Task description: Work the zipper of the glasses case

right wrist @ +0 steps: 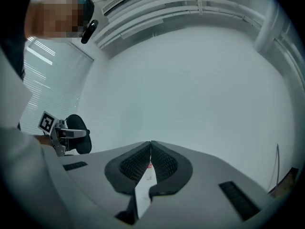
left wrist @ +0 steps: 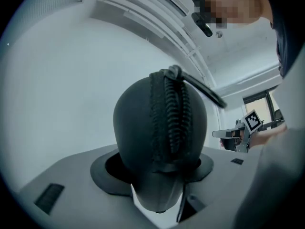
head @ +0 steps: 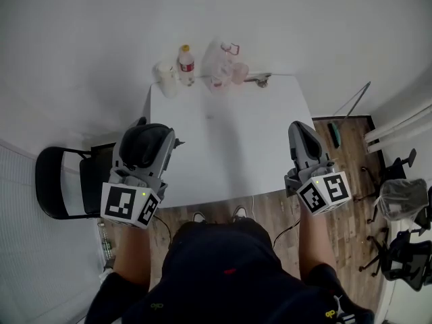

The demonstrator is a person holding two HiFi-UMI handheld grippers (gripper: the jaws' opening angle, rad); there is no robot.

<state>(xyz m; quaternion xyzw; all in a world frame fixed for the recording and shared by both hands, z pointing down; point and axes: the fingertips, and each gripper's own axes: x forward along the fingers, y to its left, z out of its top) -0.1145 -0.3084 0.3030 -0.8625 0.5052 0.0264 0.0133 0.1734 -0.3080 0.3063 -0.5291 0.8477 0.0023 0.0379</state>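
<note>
Left gripper [head: 144,155]: jaws spread wide and clamped on the glasses case [left wrist: 159,128], one pad on each side. It's held in the air just off the near-left corner of the table [head: 229,147].
Case: 1 off, black, smooth matte shell, domed egg shape. 1 zipper [left wrist: 172,113] runs down the middle with coarse ribbed teeth. 1 flat dark pull strap [left wrist: 202,87] sticks out from its top end.
Right gripper [right wrist: 150,149]: jaws pressed together, nothing between them. The cross-hatched black pads meet edge to edge. It sits off the table's near-right corner, well apart from the case.
Marker cubes: 2, one per gripper [head: 128,204] [head: 325,191], white with black squares.
Table: 1, white, flat rectangular top. Along its far edge are 1 clear bottle [head: 185,65] with a yellow cap and red label, 1 white cup-shaped thing [head: 166,78] and 2 clear pink-tinted containers [head: 223,66].
Left of the table: 1 black chair [head: 61,181]. Right of the table: 2 office chairs [head: 405,248].
</note>
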